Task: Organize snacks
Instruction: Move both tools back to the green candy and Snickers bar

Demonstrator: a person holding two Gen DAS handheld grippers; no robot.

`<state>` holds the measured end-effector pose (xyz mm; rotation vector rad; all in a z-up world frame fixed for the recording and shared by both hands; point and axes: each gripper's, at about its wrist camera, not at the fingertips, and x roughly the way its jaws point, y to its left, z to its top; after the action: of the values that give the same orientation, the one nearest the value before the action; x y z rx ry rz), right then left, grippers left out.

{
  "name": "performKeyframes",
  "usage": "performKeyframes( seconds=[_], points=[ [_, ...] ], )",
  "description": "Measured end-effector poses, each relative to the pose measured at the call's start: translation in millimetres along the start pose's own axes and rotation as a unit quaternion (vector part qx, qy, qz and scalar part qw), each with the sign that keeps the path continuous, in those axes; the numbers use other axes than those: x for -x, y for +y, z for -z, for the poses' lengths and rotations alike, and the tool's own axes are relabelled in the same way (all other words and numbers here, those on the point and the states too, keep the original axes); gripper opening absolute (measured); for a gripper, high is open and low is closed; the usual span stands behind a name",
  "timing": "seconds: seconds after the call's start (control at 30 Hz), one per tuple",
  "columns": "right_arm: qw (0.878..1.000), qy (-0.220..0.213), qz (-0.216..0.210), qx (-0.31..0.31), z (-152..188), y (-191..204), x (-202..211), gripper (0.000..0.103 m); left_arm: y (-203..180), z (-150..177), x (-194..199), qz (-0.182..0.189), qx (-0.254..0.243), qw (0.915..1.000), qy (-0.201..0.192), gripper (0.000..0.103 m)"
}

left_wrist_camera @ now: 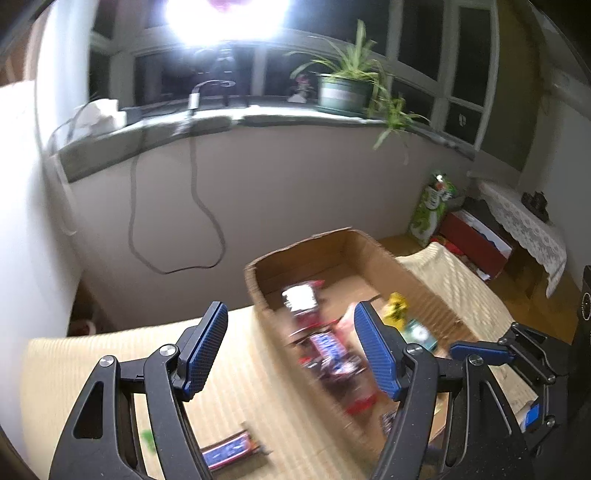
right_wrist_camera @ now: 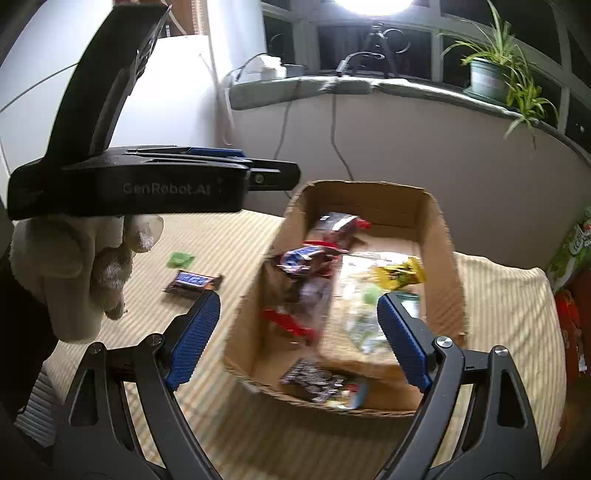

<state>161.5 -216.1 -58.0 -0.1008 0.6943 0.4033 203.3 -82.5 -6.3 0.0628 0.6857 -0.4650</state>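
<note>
An open cardboard box (right_wrist_camera: 439, 229) stands on the striped table cloth and holds several snack packets, among them a yellow one (right_wrist_camera: 400, 275) and a blue-and-brown bar (right_wrist_camera: 301, 256). The box also shows in the left wrist view (left_wrist_camera: 332, 247). A Snickers bar (right_wrist_camera: 192, 281) and a small green packet (right_wrist_camera: 180, 259) lie on the cloth left of the box. The bar shows low in the left wrist view (left_wrist_camera: 231, 450). My left gripper (left_wrist_camera: 291, 350) is open and empty above the box's left wall. My right gripper (right_wrist_camera: 299, 338) is open and empty above the box.
A windowsill with a potted plant (left_wrist_camera: 347, 92) and hanging cables (left_wrist_camera: 195, 206) runs behind the table. A green bag (left_wrist_camera: 432, 206) and a red box (left_wrist_camera: 472, 240) stand on the floor at the right. A bright lamp (left_wrist_camera: 225, 18) glares overhead.
</note>
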Motion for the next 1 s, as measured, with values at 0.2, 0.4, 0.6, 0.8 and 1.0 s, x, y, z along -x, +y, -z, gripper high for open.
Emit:
performKeyframes(
  seconds=[0.2, 0.4, 0.6, 0.8, 1.0],
  points=[
    [1.000, 0.002, -0.022, 0.016, -0.3, 30.4, -5.1, 0.089, 43.5, 21.1, 20.7, -0.022, 0.038, 0.9990, 0.004, 0.071],
    [0.998, 0.011, -0.049, 0.025, 2.4, 60.1, -15.4, 0.089, 75.7, 47.6, 30.5, -0.039, 0.064, 0.9970, 0.019, 0.070],
    [0.997, 0.025, -0.074, 0.029, 5.2, 91.0, -32.8, 0.089, 96.2, 74.4, 27.7, -0.045, 0.078, 0.9949, 0.045, 0.061],
    [0.994, 0.056, -0.096, 0.016, 8.1, 113.3, -61.1, 0.089, 105.3, 96.4, 17.9, -0.040, 0.071, 0.9940, 0.074, 0.044],
    [0.991, 0.090, -0.097, -0.012, 8.4, 122.2, -87.9, 0.084, 110.6, 107.7, 8.2, -0.036, 0.041, 0.9936, 0.099, 0.038]
  ],
)
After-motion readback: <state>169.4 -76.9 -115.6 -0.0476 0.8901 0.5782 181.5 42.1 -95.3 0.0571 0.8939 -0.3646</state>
